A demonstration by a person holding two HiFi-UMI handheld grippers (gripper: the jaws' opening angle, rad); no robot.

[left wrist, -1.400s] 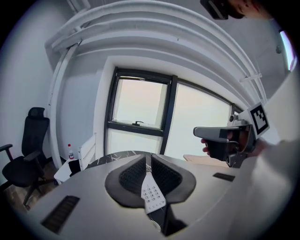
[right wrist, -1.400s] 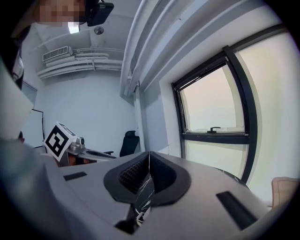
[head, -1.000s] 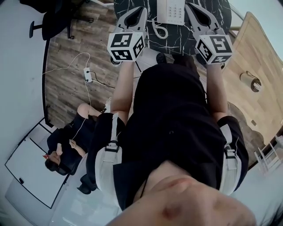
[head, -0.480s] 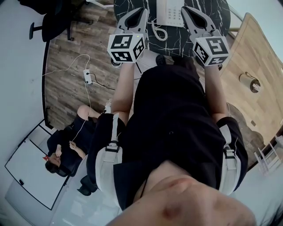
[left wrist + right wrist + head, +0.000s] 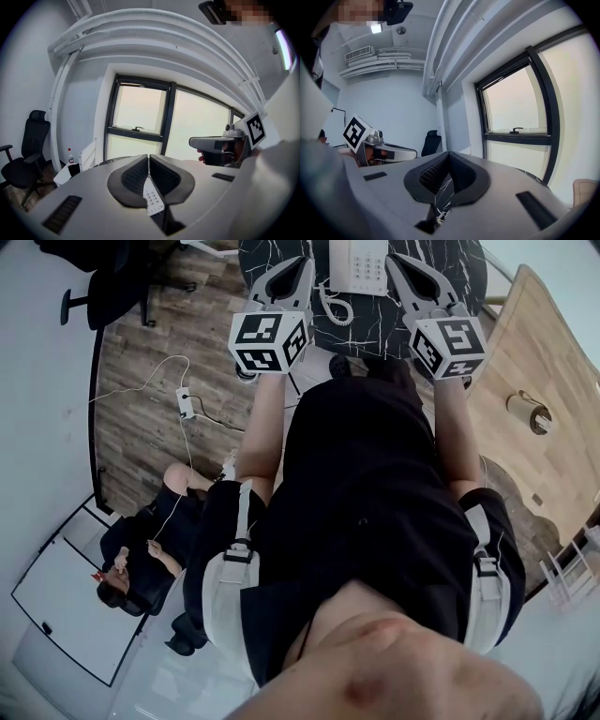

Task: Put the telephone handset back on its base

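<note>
Nothing much has moved since a second ago; the white telephone [image 5: 360, 263] only sits a bit closer to the top edge of the head view. It lies on the dark worktop [image 5: 375, 326], far from the person, between the two claws, with its curly cord [image 5: 335, 304] on its left. The left claw [image 5: 302, 266] and the right claw [image 5: 401, 262] are both squeezed shut and hold nothing.

I think the job is at a waiting step. I cannot tell if the handset is off its base, because the phone is cut off at the edge. If it is off, a claw must open, reach far, and pinch the handset in its middle.

The left gripper view shows phone keys behind its closed tips. The right gripper view shows only worktop there. Only the head view shows the cord.
</note>
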